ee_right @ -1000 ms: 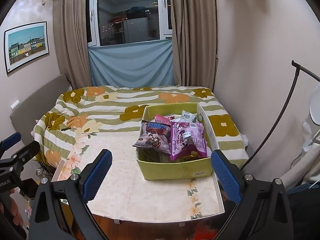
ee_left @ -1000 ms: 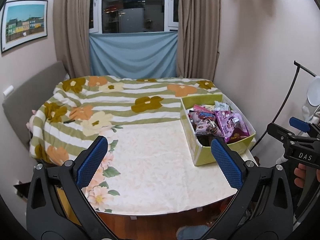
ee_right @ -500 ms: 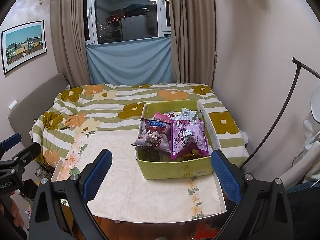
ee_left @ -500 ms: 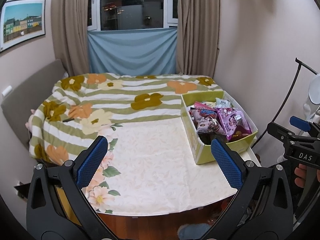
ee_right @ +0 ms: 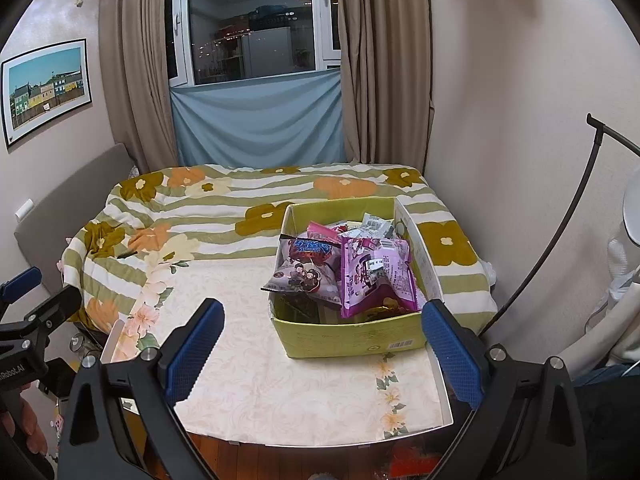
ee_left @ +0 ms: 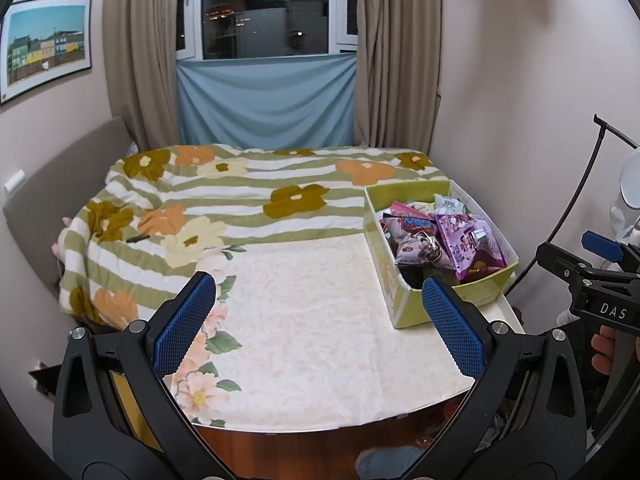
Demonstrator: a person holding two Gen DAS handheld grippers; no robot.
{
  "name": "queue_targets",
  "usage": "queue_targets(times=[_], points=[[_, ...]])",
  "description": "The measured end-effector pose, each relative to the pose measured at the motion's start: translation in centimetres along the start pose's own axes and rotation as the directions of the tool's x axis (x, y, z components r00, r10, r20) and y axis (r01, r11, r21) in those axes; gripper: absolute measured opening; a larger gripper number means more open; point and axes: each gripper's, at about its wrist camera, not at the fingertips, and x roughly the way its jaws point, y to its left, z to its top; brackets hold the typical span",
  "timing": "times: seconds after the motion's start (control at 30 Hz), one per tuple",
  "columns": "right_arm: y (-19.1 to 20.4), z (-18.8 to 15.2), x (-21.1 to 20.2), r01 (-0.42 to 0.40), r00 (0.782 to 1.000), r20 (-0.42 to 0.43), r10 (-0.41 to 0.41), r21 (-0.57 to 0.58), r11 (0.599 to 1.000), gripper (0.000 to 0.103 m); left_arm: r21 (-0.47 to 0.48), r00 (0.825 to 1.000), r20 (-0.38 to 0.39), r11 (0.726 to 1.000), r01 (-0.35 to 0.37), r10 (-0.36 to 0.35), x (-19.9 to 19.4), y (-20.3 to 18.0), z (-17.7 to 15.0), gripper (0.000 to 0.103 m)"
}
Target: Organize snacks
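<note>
A light-green cardboard box (ee_right: 352, 338) stands on the white table, filled with several snack bags: a purple bag (ee_right: 376, 276), a pale bag with cartoon figures (ee_right: 304, 276) and a pink one behind. The box shows in the left wrist view (ee_left: 404, 304) at the table's right side, with the purple bag (ee_left: 468, 244) in it. My left gripper (ee_left: 320, 312) is open and empty above the table's near edge. My right gripper (ee_right: 324, 344) is open and empty, just in front of the box.
The table (ee_left: 304, 320) has a floral cloth and abuts a bed with a striped flower blanket (ee_left: 224, 196). A wall is close on the right, with a black curved stand (ee_right: 560, 220). The other gripper shows at each view's edge.
Both views have tilted slightly down and drawn a little nearer the table. The box and the snack bags have not moved. Both grippers stay open.
</note>
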Motion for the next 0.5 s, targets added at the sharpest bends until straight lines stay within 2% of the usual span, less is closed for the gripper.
queue_targets(times=[0.2, 0.33, 0.5], points=[[-0.04, 0.06, 0.01, -0.001, 1.000, -0.001, 0.001, 0.001, 1.000, 0.098, -0.030, 0.999, -0.007, 0.999, 0.033, -0.033, -0.11, 0.16, -0.08, 0.102], [-0.02, -0.19, 0.08, -0.007, 1.000, 0.003, 0.007, 0.008, 1.000, 0.098, -0.035, 1.000, 0.009, 0.999, 0.002, -0.002, -0.58, 0.10, 0.04, 0.102], [-0.11, -0.67, 0.09, -0.013, 1.000, 0.005, 0.013, 0.018, 1.000, 0.098, -0.040, 1.000, 0.020, 0.999, 0.015, -0.015, -0.78, -0.07, -0.23, 0.102]])
